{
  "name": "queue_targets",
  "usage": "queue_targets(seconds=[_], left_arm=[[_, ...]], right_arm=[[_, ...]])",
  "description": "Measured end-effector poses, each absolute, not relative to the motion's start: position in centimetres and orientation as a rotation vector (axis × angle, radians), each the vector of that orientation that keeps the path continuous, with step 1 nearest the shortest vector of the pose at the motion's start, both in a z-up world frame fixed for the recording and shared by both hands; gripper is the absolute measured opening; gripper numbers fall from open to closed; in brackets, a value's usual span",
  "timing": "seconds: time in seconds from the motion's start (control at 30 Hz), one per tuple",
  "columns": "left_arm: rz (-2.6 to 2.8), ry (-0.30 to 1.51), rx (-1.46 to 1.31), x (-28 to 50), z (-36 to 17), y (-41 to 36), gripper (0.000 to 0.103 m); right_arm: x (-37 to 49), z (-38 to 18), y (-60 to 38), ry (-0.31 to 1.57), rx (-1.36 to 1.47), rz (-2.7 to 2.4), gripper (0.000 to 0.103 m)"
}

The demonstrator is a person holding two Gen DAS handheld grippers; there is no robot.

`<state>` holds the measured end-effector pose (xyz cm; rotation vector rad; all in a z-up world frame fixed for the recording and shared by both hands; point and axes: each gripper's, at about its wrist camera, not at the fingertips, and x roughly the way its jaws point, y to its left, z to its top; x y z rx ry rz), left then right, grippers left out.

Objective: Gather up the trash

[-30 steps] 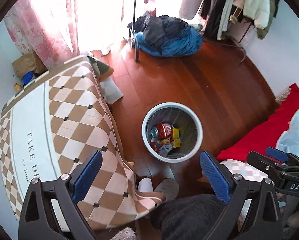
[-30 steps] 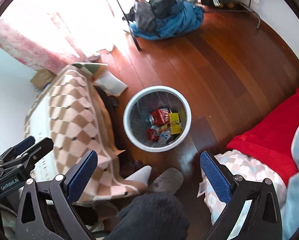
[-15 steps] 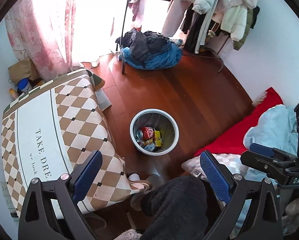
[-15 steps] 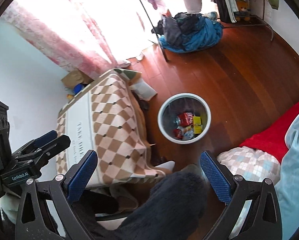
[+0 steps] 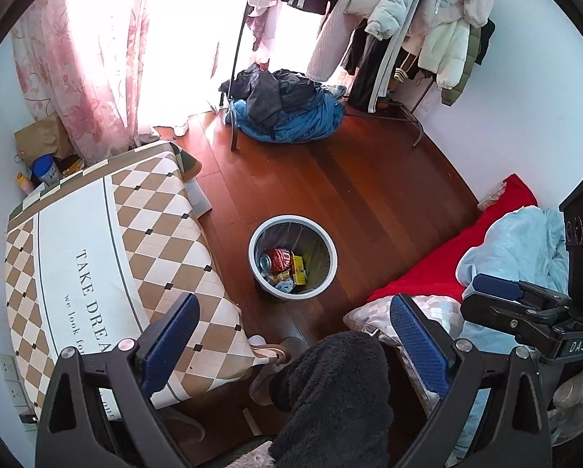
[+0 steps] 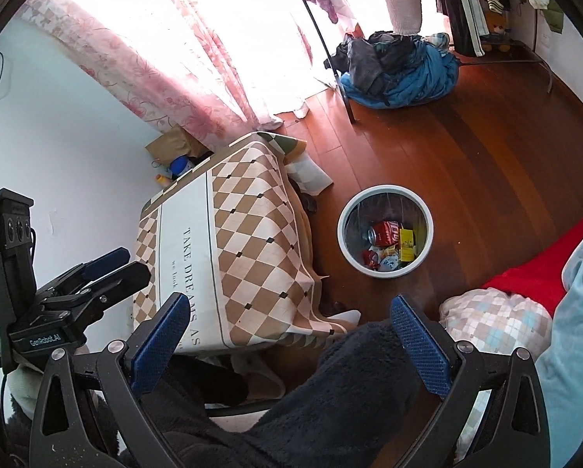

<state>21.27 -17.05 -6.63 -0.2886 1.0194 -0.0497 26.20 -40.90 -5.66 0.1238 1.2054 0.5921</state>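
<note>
- We find the table [image 5: 96,241] at left, under a diamond-check cloth; nothing lies on its top.
- Behind it, by the pink curtain [image 5: 77,78], stand a brown paper bag [image 5: 42,136] and a blue-lidded tub [image 5: 46,169].
- We note the left gripper [image 5: 291,335] with its blue pads wide apart, holding nothing, raised high above the floor.
- The bin [image 5: 292,257] stands on the wood floor, just beside the table's corner. Inside lie a red can [image 5: 279,259], a yellow box [image 5: 298,269] and smaller wrappers.
- A heap of clothes [image 5: 287,109] lies at the foot of a rack, well apart from the bin.
- We record the right gripper [image 6: 291,335] likewise spread wide and empty, over the person's dark fleece knee [image 6: 330,397].
- Red bedding [image 5: 447,265] and a pale blue cover [image 5: 517,245] lie at right.
</note>
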Motion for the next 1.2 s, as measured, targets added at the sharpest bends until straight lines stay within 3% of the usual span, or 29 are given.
queue_targets(seconds=[1.2], left_arm=[[-0.054, 1.009, -0.268, 20.56, -6.11, -17.41, 0.103]], right_arm=[[25.92, -5.57, -40.80, 1.208, 0.062, 0.569, 0.103]])
